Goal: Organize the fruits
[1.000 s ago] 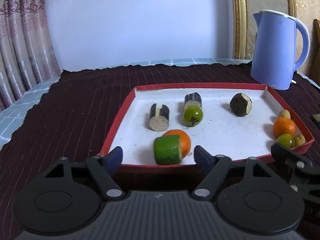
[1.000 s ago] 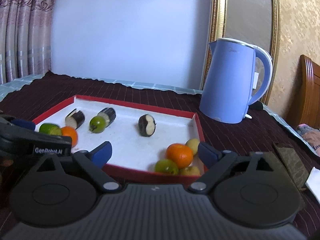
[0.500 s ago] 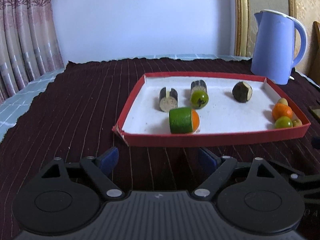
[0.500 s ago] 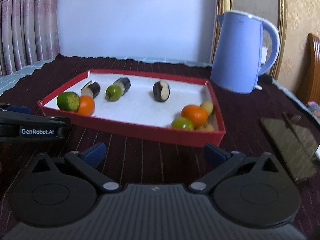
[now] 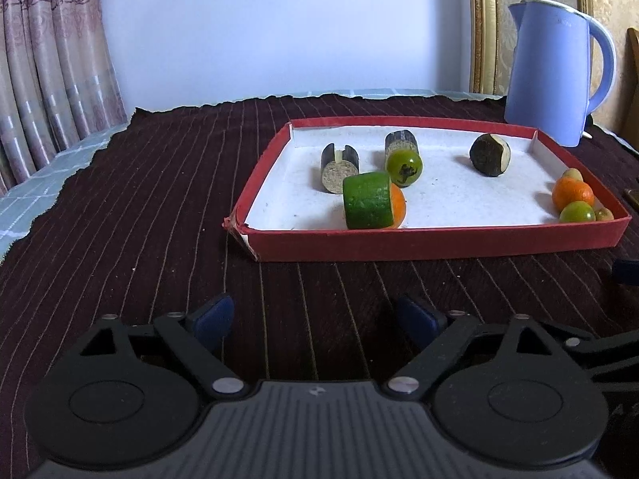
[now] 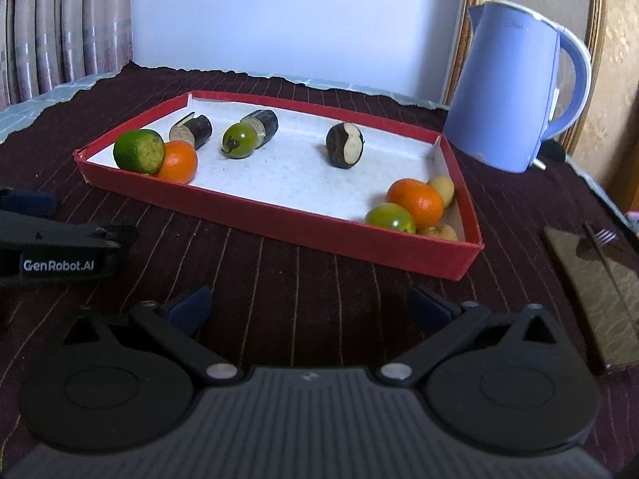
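Note:
A red tray with a white floor sits on the dark cloth; it also shows in the right wrist view. In it lie a green cut piece against an orange, a green tomato, dark cut pieces, and at the right corner an orange, a green fruit and small yellowish fruits. My left gripper is open and empty, well short of the tray. My right gripper is open and empty, also short of the tray.
A blue kettle stands behind the tray's right end. A dark flat board with a fork lies at the right in the right wrist view. The left gripper's body shows at that view's left. Curtains hang at the left.
Both grippers have drawn back from the tray and away from the fruit. Both stay open and empty. The fruit has not moved.

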A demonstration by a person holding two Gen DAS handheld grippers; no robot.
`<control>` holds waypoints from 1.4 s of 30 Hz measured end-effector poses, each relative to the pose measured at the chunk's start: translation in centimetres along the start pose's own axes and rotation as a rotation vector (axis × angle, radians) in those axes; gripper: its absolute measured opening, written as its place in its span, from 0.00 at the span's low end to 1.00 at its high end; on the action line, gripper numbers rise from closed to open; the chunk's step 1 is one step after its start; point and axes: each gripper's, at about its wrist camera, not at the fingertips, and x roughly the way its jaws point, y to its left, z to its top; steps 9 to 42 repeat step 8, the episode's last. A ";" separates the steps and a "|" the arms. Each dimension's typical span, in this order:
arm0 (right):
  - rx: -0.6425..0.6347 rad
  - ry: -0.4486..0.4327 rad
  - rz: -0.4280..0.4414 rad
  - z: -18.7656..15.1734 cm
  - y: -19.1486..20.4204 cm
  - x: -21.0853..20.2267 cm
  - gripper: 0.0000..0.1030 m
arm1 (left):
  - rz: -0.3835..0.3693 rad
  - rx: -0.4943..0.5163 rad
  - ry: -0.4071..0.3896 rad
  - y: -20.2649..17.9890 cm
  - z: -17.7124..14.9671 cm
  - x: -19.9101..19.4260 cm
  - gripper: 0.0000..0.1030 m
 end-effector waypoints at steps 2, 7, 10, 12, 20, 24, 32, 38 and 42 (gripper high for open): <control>0.021 0.006 0.015 -0.1 -0.4 0.1 1.00 | -0.005 0.003 -0.003 0.0 -0.1 0.0 0.88; 0.057 0.013 0.040 -0.2 -1.0 0.3 1.00 | -0.013 0.000 -0.002 0.1 -0.2 0.0 0.89; 0.057 0.013 0.039 -0.2 -1.0 0.3 1.00 | -0.018 -0.003 0.001 0.2 -0.1 0.0 0.90; 0.057 0.013 0.039 -0.2 -1.0 0.3 1.00 | -0.018 -0.003 0.001 0.2 -0.1 0.0 0.90; 0.057 0.013 0.039 -0.2 -1.0 0.3 1.00 | -0.018 -0.003 0.001 0.2 -0.1 0.0 0.90; 0.057 0.013 0.039 -0.2 -1.0 0.3 1.00 | -0.018 -0.003 0.001 0.2 -0.1 0.0 0.90; 0.057 0.013 0.039 -0.2 -1.0 0.3 1.00 | -0.018 -0.003 0.001 0.2 -0.1 0.0 0.90; 0.057 0.013 0.039 -0.2 -1.0 0.3 1.00 | -0.018 -0.003 0.001 0.2 -0.1 0.0 0.90; 0.057 0.013 0.039 -0.2 -1.0 0.3 1.00 | -0.018 -0.003 0.001 0.2 -0.1 0.0 0.90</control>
